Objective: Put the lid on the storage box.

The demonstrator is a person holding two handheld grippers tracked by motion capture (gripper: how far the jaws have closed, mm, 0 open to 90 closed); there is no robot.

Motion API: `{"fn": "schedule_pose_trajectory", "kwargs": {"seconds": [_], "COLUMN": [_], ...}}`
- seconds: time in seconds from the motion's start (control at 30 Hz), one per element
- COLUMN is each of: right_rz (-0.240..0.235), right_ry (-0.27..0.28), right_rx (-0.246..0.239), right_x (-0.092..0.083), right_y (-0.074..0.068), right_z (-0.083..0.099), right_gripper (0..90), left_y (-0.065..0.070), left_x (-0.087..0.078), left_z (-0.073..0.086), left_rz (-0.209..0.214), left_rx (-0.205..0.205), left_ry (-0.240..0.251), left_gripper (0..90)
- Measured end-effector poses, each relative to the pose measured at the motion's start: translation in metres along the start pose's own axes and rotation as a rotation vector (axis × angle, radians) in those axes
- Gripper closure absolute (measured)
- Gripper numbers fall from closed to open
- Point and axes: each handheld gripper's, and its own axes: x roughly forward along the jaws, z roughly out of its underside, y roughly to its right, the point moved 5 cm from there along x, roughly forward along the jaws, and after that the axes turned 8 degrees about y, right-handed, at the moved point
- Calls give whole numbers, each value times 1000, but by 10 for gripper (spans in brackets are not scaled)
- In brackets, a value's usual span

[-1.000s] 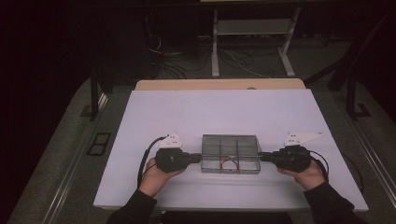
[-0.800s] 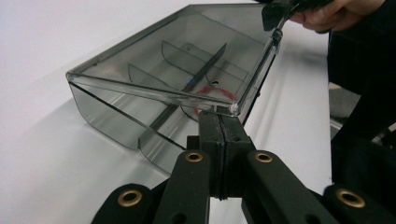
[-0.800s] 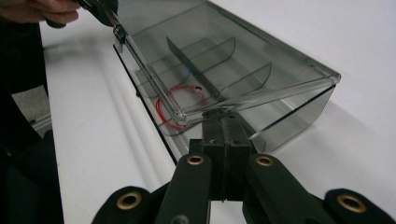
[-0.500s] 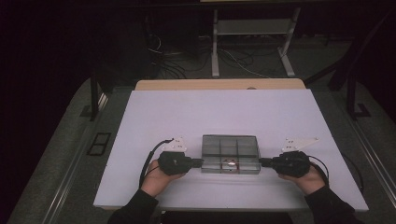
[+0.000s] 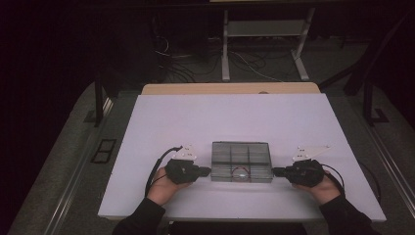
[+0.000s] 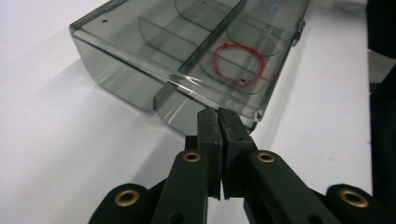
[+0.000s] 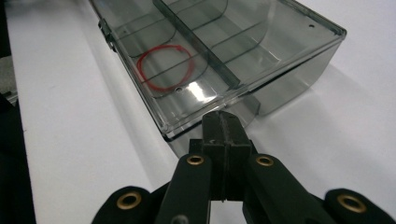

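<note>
A clear smoky plastic box [image 5: 241, 155] with a shut lid and inner dividers lies on the white table top [image 5: 230, 117]. A red rubber band [image 5: 240, 172] rests in a near compartment, its loop [image 6: 239, 64] seen through the lid [image 7: 164, 66]. My left gripper [image 5: 208, 171] is shut with nothing between its jaws, its tips [image 6: 218, 114] at the box's left end wall [image 6: 116, 81] just under the lid's rim. My right gripper [image 5: 275, 172] is shut and empty as well, tips [image 7: 223, 121] at the right end wall [image 7: 289, 88].
The table's near edge [image 5: 235, 218] runs close below both hands. A wooden strip [image 5: 230, 88] borders the far side. Beyond it are a metal stand [image 5: 264, 44] and loose cables [image 5: 254, 61] on a dark floor.
Both hands have rolled slightly, so the grey plates on the grippers lie flatter and lower. The grippers stay at the box's ends, and the box has not moved.
</note>
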Motion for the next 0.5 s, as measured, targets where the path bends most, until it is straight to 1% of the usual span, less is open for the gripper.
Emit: {"fn": "schedule_pose_trajectory", "kwargs": {"seconds": [0.07, 0.13, 0.2, 0.3, 0.37, 0.4, 0.43, 0.47, 0.5], "right_rz": [3, 8, 19, 34, 48, 53, 59, 65, 75], "right_ry": [5, 9, 16, 32, 46, 50, 54, 61, 66], "right_rx": [11, 6, 13, 26, 37, 44, 47, 61, 69], "right_x": [-1, -2, -3, -6, -8, -9, -11, -12, -13], "right_y": [1, 3, 4, 8, 11, 12, 14, 15, 16], "right_z": [0, 0, 0, 0, 1, 2, 3, 3, 4], "right_gripper": [892, 892, 891, 890, 836, 818, 788, 733, 712], "left_y": [-1, -3, -4, -5, -7, -8, -9, -9, -9], "left_x": [-1, -4, -6, -9, -13, -14, -15, -17, -17], "left_z": [0, 0, 0, 1, 2, 2, 3, 3, 3], "left_rz": [-6, -20, -31, -40, -62, -72, -77, -83, -83], "left_rx": [-5, -4, -12, -9, -16, -12, -21, -16, -16], "left_ry": [6, 12, 22, 26, 42, 41, 52, 57, 57], "left_gripper": [851, 835, 811, 772, 731, 704, 675, 654, 628]}}
